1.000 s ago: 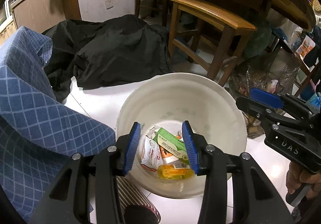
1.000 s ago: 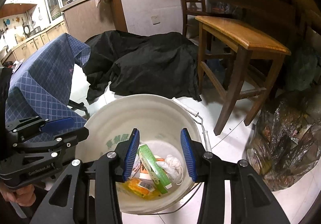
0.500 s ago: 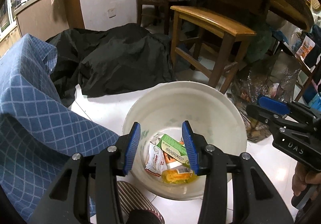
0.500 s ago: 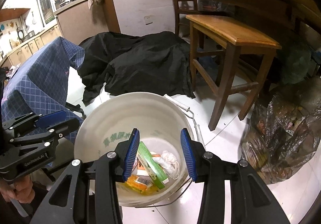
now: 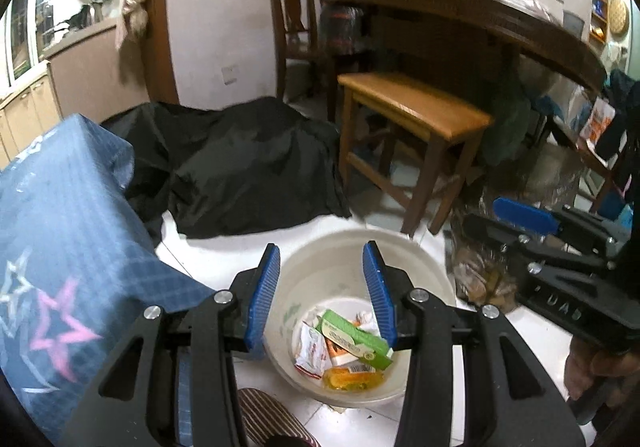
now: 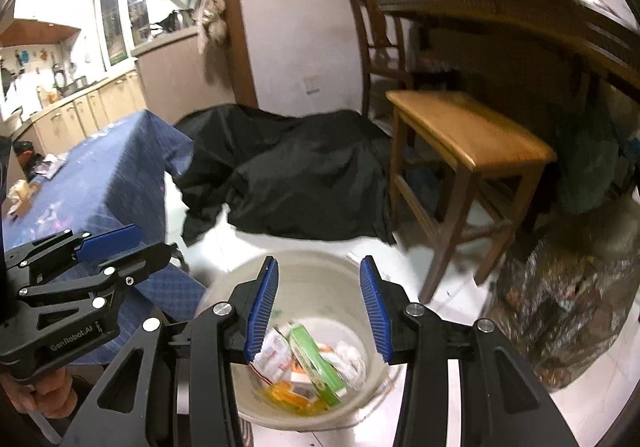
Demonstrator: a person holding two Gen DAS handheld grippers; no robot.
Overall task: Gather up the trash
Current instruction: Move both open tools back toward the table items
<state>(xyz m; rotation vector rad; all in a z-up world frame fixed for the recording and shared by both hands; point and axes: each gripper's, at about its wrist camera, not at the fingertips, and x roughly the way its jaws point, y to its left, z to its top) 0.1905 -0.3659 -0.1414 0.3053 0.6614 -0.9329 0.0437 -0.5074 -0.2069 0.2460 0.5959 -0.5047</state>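
Sitting on the white tiled floor (image 5: 224, 247), the round cream plastic bucket (image 5: 344, 259) holds the trash: a long green carton (image 5: 354, 339) lying slantwise, long axis running toward the lower right, with white wrappers (image 5: 310, 347) and an orange packet (image 5: 352, 381) beside it. Open floor lies beyond the bucket's far rim. The blue checked cloth (image 5: 60, 227) borders it on the left, the wooden stool (image 5: 416, 115) stands beyond it. Left gripper (image 5: 324, 297) and right gripper (image 6: 318, 305) hover above, jaws part-open, empty.
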